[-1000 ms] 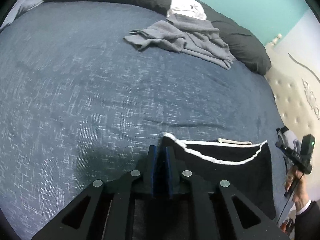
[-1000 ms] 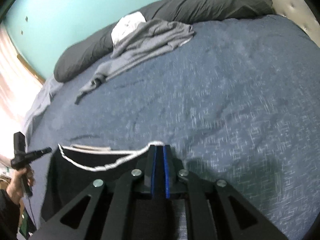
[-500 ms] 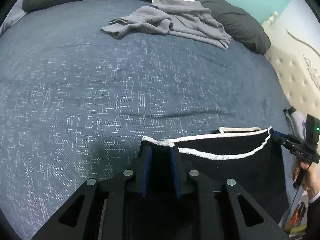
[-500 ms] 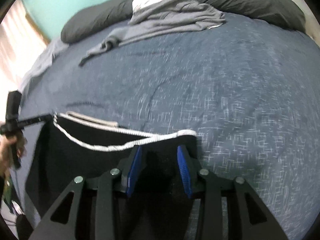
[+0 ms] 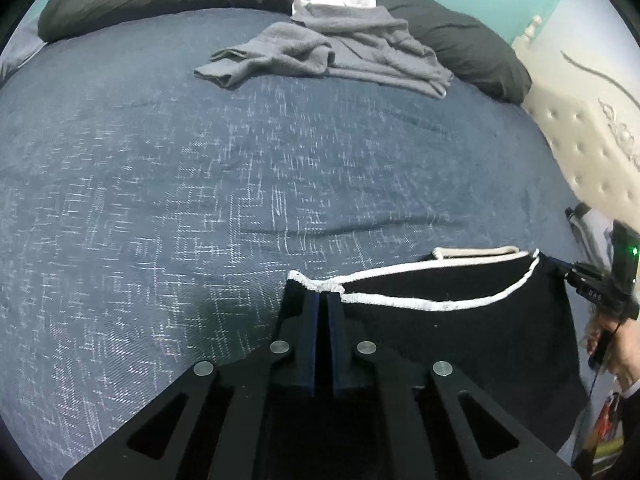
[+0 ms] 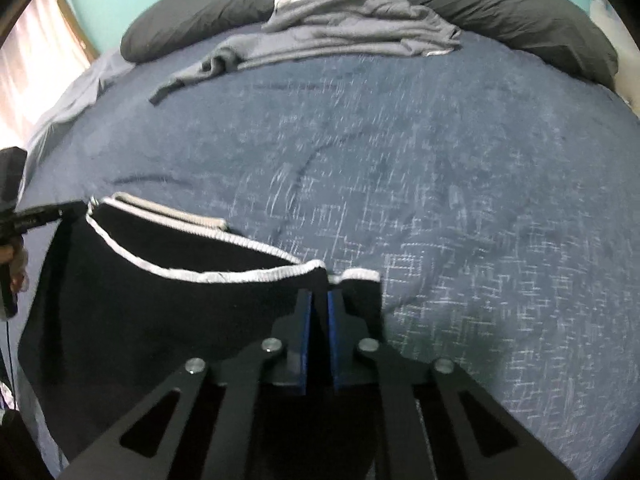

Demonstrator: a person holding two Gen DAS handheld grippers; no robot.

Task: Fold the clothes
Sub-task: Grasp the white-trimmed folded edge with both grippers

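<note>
Gripping opposite corners of the black white-trimmed garment [image 5: 460, 332], the left gripper [image 5: 323, 300] and right gripper [image 6: 319, 300] are clamped on it at the near edge of the blue woven bedspread [image 5: 240, 184].

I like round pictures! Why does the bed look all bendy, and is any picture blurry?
Both wrist views use a fisheye lens, so the blue bedspread bulges like a ball with black corners. The right wrist view is smeared, its white flecks streaky; the left wrist view is sharper. In it the left gripper casts a dark shadow on the bedspread beside the black garment.
</note>
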